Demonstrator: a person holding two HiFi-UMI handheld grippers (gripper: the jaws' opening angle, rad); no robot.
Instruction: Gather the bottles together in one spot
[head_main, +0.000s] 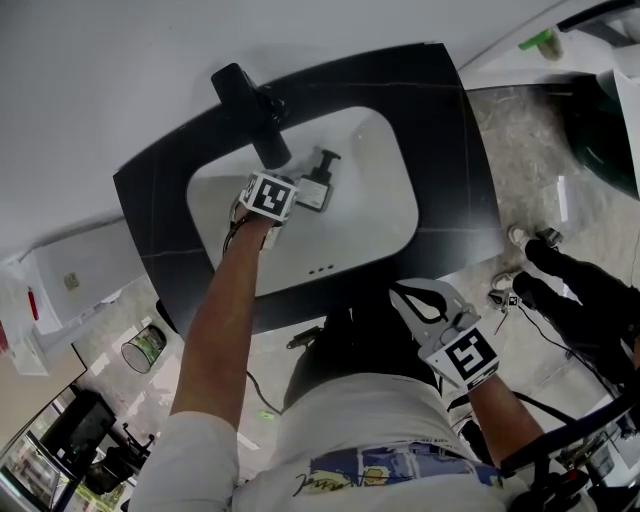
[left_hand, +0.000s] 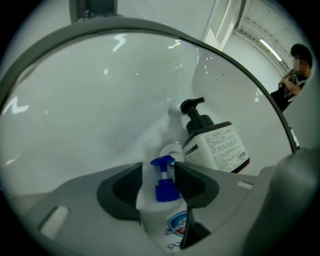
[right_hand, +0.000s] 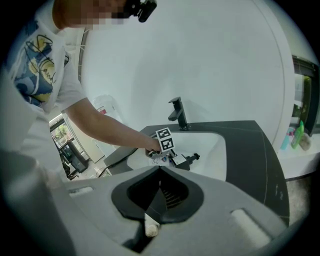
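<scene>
My left gripper (head_main: 270, 197) reaches steeply down into the white sink basin (head_main: 375, 205). Between its jaws (left_hand: 157, 172) lies a white bottle with a blue pump (left_hand: 165, 215); the jaws stand a little apart from it, so the gripper is open around it. Just to the right, a dark bottle with a black pump and a white label (left_hand: 215, 145) lies on the basin floor (left_hand: 75, 100), near the drain. The head view shows this dark bottle (head_main: 318, 188) beside the left gripper's marker cube. My right gripper (head_main: 418, 298) hangs by my body, in front of the counter, shut and empty (right_hand: 159, 172).
A black faucet (head_main: 250, 110) stands at the back of the black countertop (head_main: 460, 150). Coloured bottles (right_hand: 295, 137) sit on a shelf at the right. A bin (head_main: 145, 347) is on the floor at the left. Another person's legs (head_main: 580, 290) are at the right.
</scene>
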